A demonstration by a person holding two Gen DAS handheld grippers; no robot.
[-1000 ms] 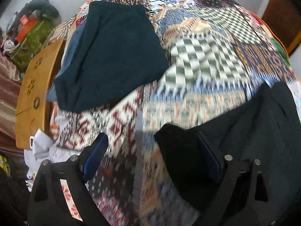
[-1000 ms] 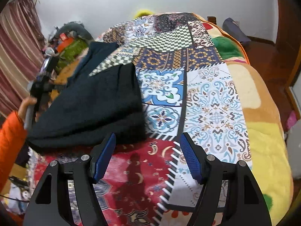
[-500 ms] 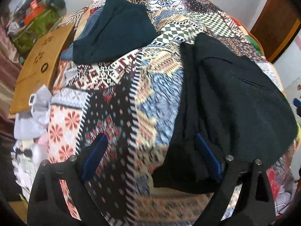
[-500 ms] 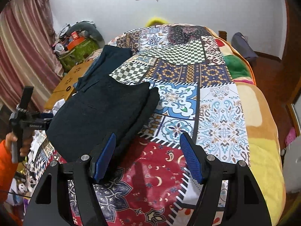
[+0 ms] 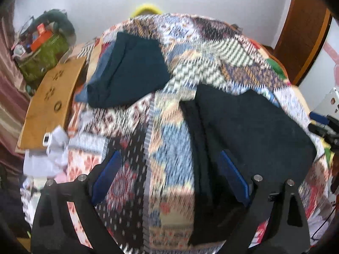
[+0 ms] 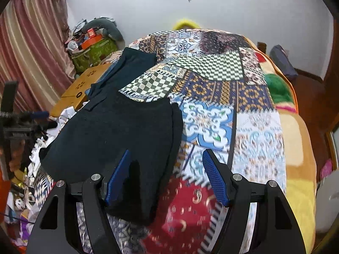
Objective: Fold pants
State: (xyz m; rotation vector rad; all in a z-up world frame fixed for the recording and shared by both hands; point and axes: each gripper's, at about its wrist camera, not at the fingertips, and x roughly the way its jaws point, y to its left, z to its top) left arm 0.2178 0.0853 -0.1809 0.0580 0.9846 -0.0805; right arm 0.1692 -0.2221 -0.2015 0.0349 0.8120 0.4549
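— Lying folded on the patchwork quilt [image 6: 214,114], those black pants [image 6: 118,139], just short of the darker folded garment [image 6: 131,72].

— And the grippers?

— The right gripper [image 6: 167,177] hangs over the pants' near corner, jaws wide, gripping nothing. The left gripper [image 5: 169,177] spreads wide too, beside the pants, empty.
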